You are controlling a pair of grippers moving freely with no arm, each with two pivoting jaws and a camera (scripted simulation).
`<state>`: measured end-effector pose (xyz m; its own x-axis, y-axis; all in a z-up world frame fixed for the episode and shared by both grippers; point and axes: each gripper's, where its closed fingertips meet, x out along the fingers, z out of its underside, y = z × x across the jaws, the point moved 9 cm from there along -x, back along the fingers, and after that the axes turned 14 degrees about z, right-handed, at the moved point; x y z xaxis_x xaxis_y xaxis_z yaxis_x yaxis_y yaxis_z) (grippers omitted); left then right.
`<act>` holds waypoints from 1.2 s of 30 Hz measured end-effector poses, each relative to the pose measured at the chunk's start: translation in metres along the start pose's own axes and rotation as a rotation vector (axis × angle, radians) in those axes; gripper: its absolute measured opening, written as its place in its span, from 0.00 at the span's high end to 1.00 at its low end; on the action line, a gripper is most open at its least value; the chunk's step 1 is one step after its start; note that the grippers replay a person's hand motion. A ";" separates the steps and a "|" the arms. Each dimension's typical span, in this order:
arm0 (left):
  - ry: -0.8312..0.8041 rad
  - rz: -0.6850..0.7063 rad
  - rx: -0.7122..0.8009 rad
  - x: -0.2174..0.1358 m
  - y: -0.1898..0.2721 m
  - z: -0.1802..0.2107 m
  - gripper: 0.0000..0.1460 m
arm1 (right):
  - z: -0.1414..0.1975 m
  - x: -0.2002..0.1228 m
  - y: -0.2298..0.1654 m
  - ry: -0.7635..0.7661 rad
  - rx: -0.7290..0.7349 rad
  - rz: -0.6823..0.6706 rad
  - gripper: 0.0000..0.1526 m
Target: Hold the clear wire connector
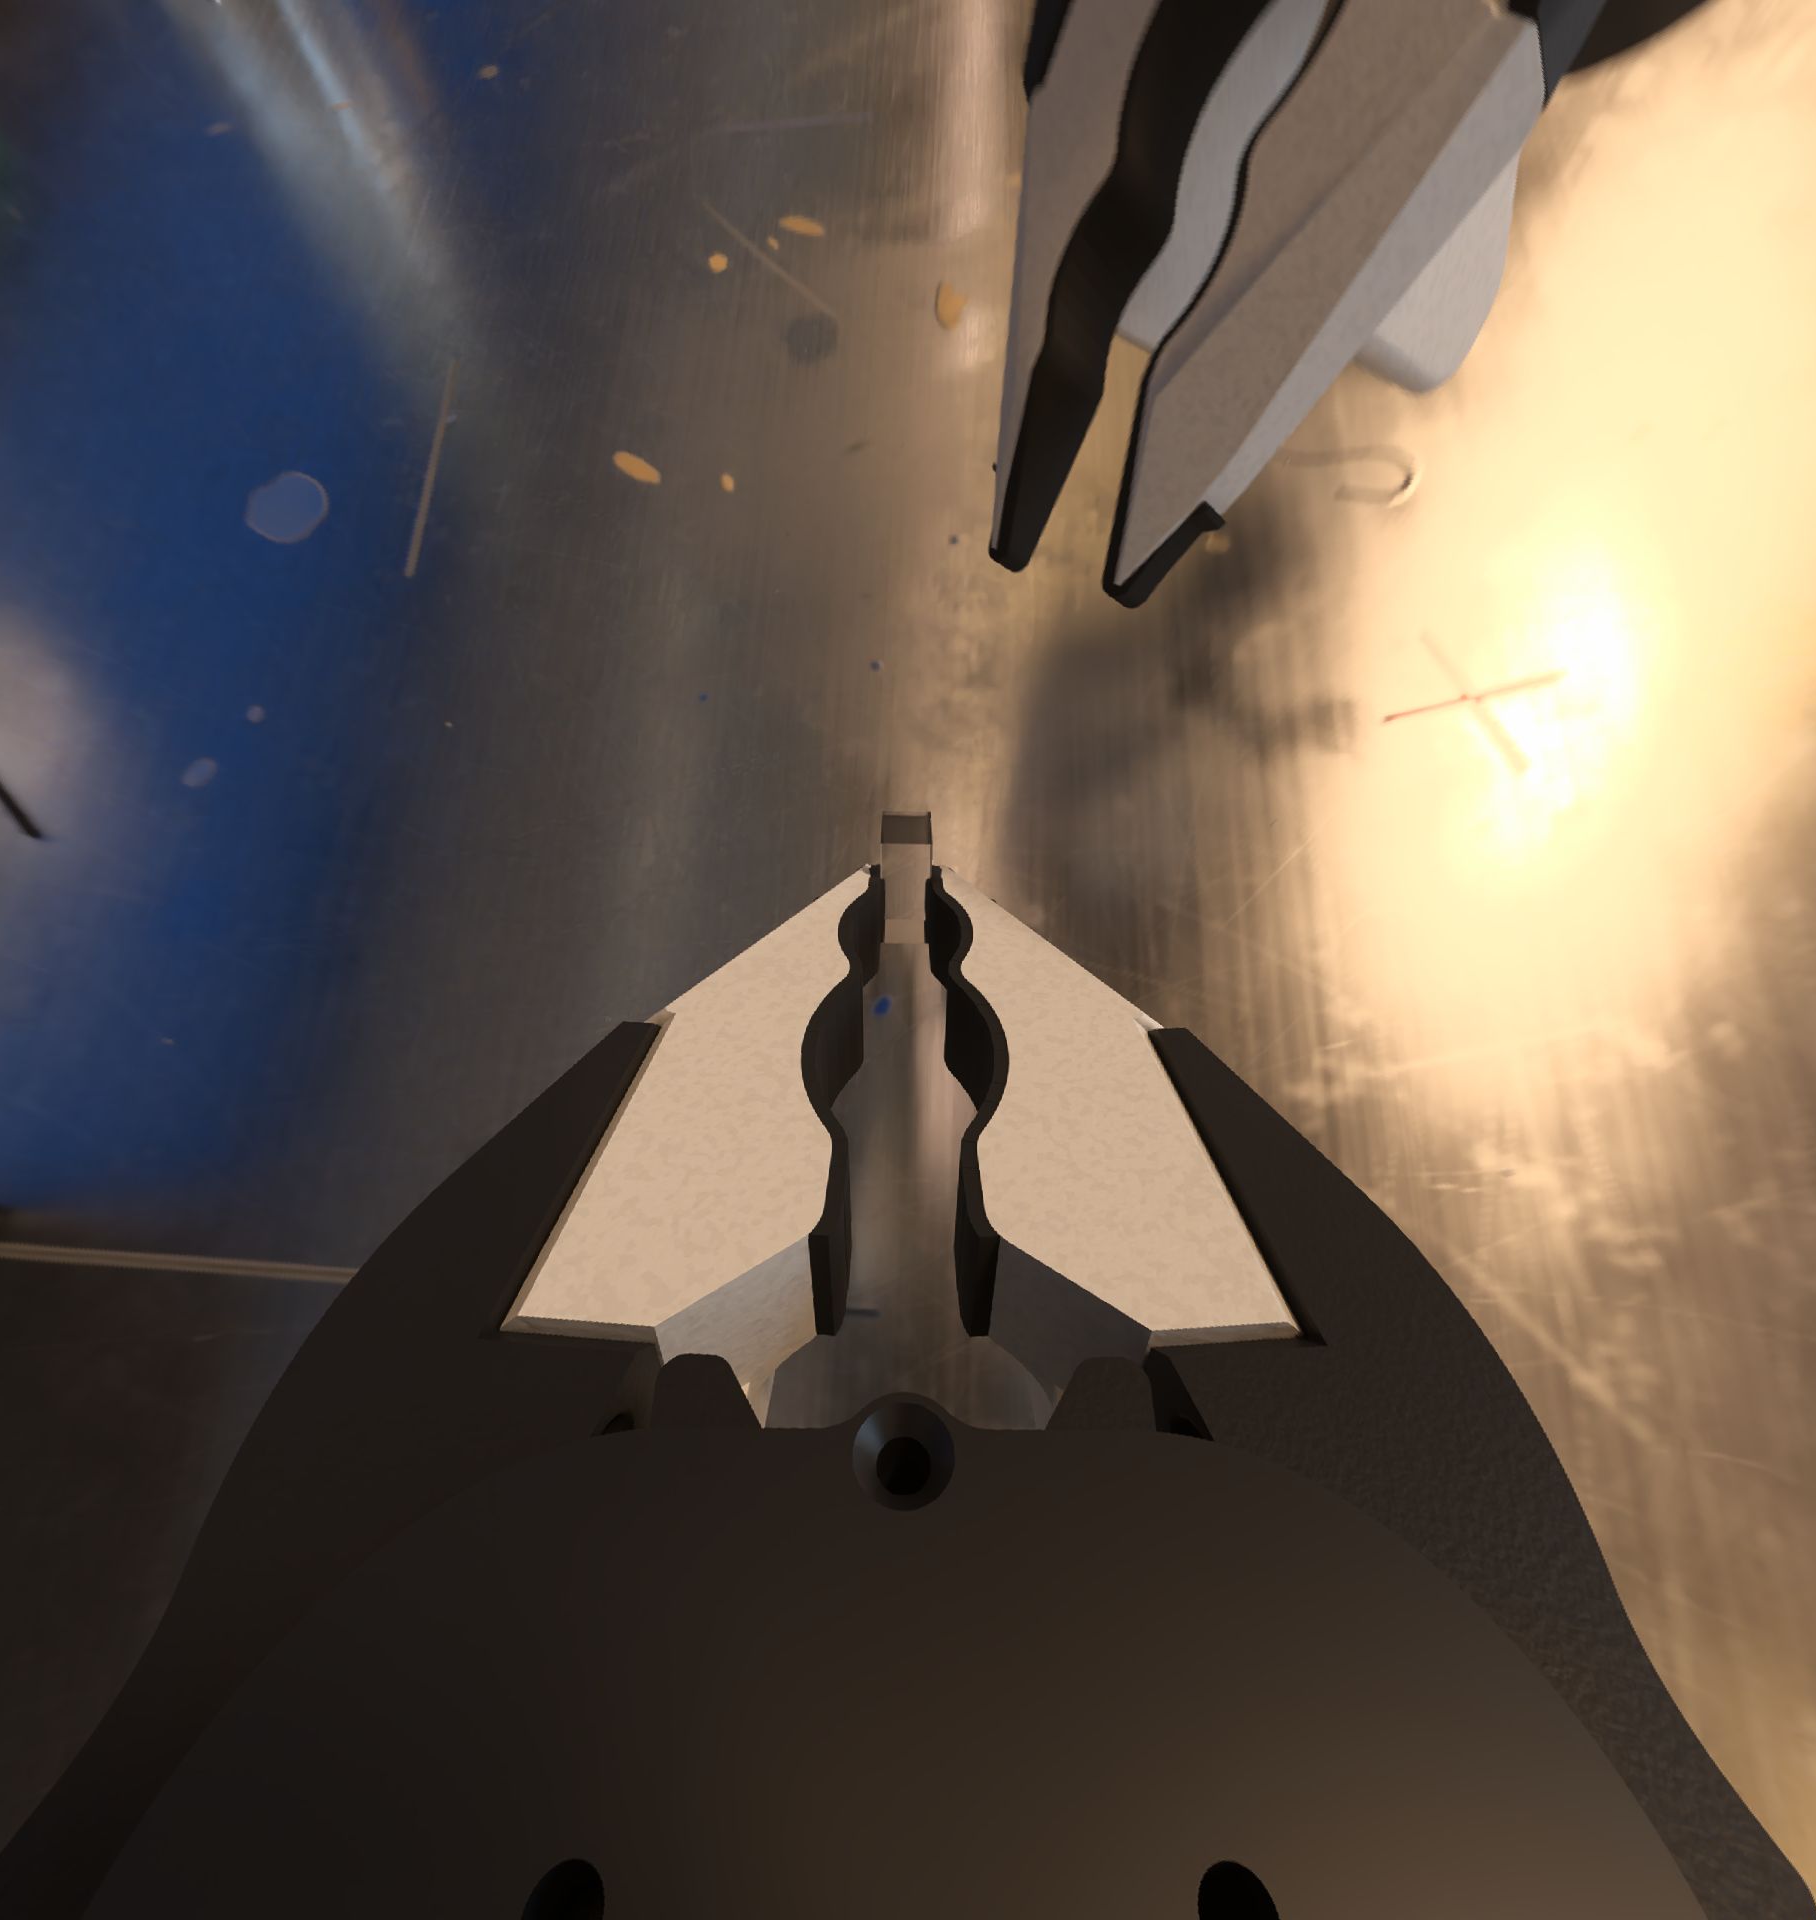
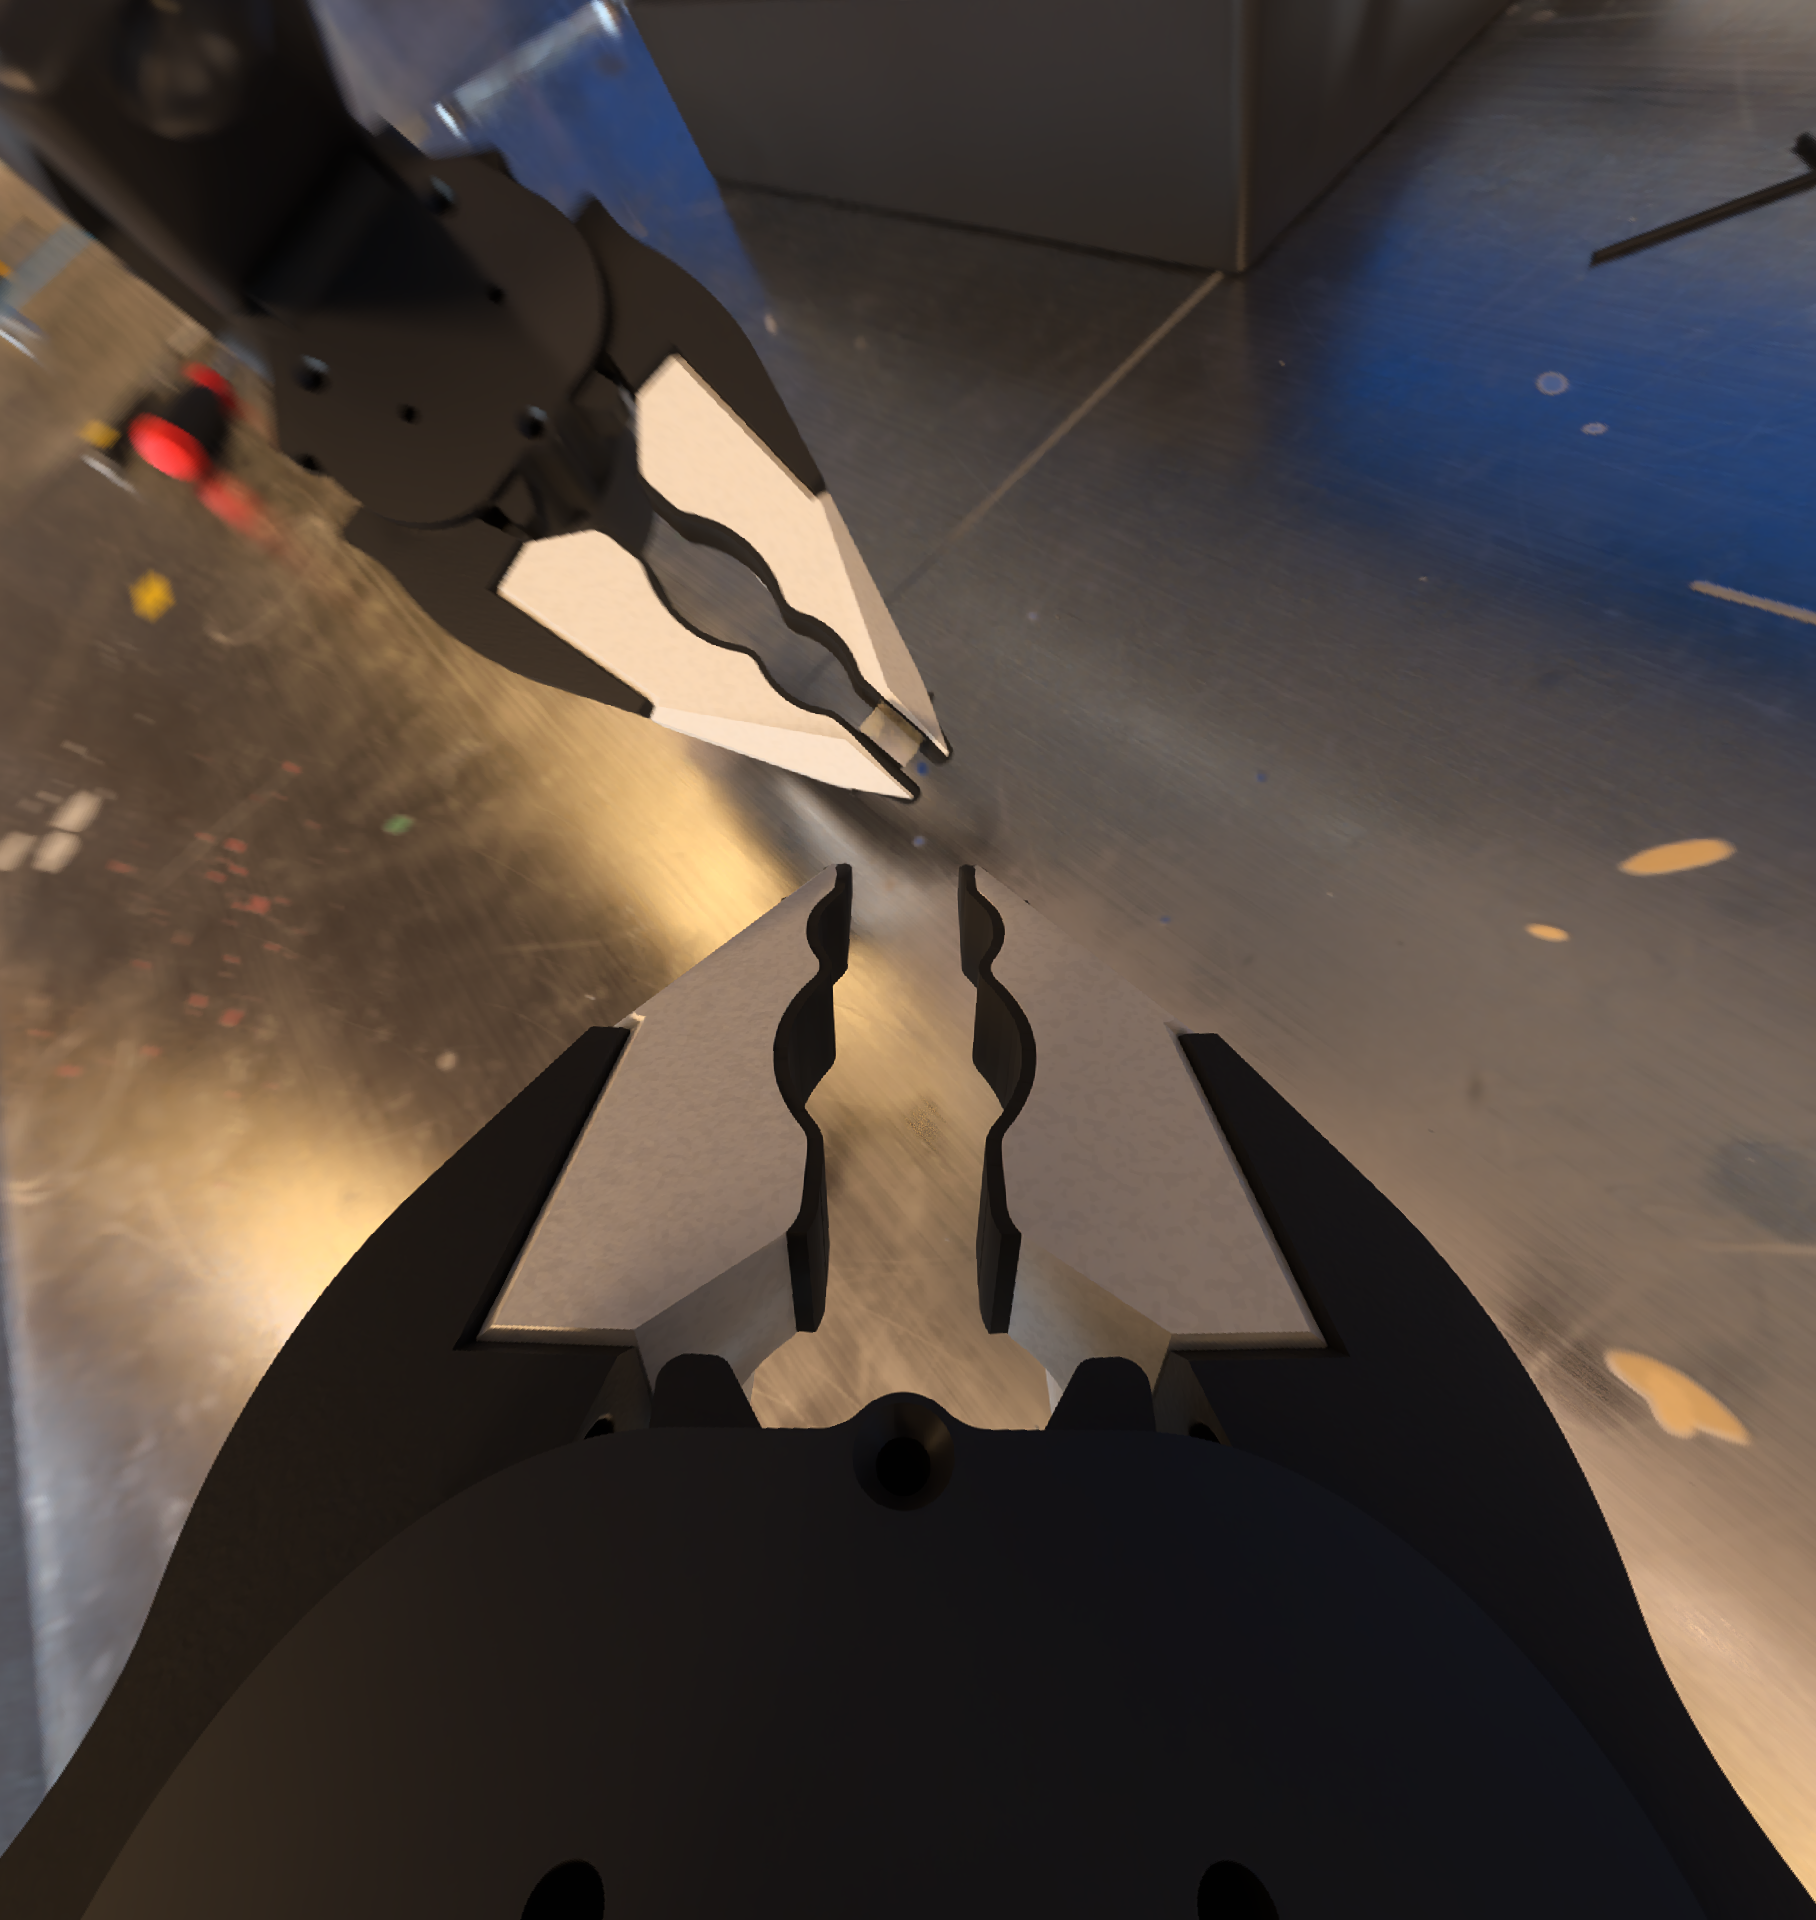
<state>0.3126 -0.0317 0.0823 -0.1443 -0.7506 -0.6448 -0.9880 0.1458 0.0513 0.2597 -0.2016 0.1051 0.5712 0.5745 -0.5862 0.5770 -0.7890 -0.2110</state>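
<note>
Currently left gripper (image 1: 905,873) fingers pinch clear wire connector (image 1: 905,840) at very tips, small block protruding just beyond them. Right gripper (image 2: 905,883) fingers parted to moderate gap, nothing between them, tips hovering over scratched metal bench (image 2: 1403,727) just short of left gripper's tips. Black hex key (image 2: 1714,208) lies on bench well beyond right fingers, upper right.

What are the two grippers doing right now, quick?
Left gripper: closed on the clear wire connector, pinched at its tips.
Right gripper: open, holding nothing, just above the metal table.
</note>
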 end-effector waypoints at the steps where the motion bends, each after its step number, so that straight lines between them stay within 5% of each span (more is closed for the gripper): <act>1: -0.037 -0.038 0.051 0.002 0.002 0.000 0.95 | 0.002 0.002 -0.002 -0.013 -0.032 0.038 0.87; 12: 0.004 0.001 0.095 0.016 0.006 -0.008 0.95 | 0.011 0.014 -0.006 -0.032 -0.119 0.192 0.88; 18: 0.083 -0.115 0.208 0.011 0.017 -0.007 0.95 | 0.006 0.010 -0.008 0.033 0.075 0.124 0.88; 29: 0.216 -0.272 0.345 0.004 0.032 0.002 0.95 | -0.002 0.010 -0.026 0.215 0.182 0.042 0.87; 33: 0.242 -0.364 0.405 0.003 0.038 0.009 0.95 | -0.001 0.013 -0.033 0.231 0.133 0.084 0.97; 36: 0.309 -0.413 0.434 -0.001 0.040 0.011 0.95 | -0.005 0.009 -0.036 0.288 0.068 0.151 0.91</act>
<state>0.2738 -0.0181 0.0759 0.1676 -0.9408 -0.2948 -0.8631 0.0045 -0.5050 0.2468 -0.1671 0.1110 0.7947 0.4799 -0.3718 0.4381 -0.8773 -0.1960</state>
